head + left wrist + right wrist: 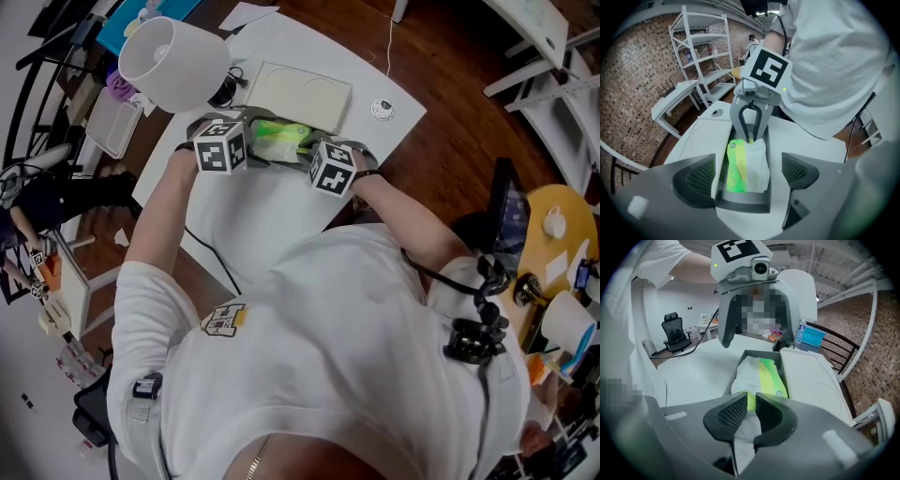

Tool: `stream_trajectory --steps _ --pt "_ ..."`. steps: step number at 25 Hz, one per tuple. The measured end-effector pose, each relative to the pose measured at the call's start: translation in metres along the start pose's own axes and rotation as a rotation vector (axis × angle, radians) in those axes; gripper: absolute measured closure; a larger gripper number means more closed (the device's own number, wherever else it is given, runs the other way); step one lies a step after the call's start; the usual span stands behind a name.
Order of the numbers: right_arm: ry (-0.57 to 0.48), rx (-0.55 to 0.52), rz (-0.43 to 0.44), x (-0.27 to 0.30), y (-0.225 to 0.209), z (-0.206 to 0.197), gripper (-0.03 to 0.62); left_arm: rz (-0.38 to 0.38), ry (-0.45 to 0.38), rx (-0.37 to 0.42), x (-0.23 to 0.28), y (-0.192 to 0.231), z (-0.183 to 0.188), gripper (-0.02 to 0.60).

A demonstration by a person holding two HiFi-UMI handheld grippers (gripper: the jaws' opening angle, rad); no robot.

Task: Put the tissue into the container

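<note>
Okay, tissue pack is down in the container, right side clamped on it

So the green-and-white tissue pack (745, 164) lies lengthwise inside the gray container (740, 205), which sits on the white bench (253, 220) in front of the person. The green half of the pack is on the side of the flat cream slab (298, 94) that lies just beside the container. The white half faces the open bench side.

The right gripper (751, 411) comes in from one short end of the container. Its fingers are clenched tight on the end of the pack, with white tissue and the green edge pinched between the mesh pads. A strip of white sticks out behind the pads.

The left gripper (750, 174) faces it from the opposite short end. Its fingers (701, 174) are released and spread wide, one on each side of the container's near end, and they aren't pressing on anything as far as I can see. The pack lies further in, between the two grippers.

From the head view both marker cubes sit close together over the container, one at each end. A big white lampshade (173, 61) is over at the bench's far left.
</note>
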State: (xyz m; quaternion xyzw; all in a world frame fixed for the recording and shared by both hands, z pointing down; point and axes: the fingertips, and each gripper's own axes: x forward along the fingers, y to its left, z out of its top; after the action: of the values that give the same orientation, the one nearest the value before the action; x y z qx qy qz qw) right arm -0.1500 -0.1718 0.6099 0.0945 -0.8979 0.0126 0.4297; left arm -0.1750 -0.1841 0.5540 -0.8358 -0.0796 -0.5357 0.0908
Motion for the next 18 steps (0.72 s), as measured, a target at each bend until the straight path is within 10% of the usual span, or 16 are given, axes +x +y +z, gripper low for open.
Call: stream_trajectory --steps 10,18 --pt "-0.081 0.056 -0.06 -0.053 0.012 0.002 0.542 0.175 -0.101 -0.101 -0.016 -0.03 0.041 0.156" --pt "-0.084 0.128 -0.055 -0.068 0.071 -0.017 0.549 0.175 -0.271 -0.294 0.024 -0.127 0.052 0.156"
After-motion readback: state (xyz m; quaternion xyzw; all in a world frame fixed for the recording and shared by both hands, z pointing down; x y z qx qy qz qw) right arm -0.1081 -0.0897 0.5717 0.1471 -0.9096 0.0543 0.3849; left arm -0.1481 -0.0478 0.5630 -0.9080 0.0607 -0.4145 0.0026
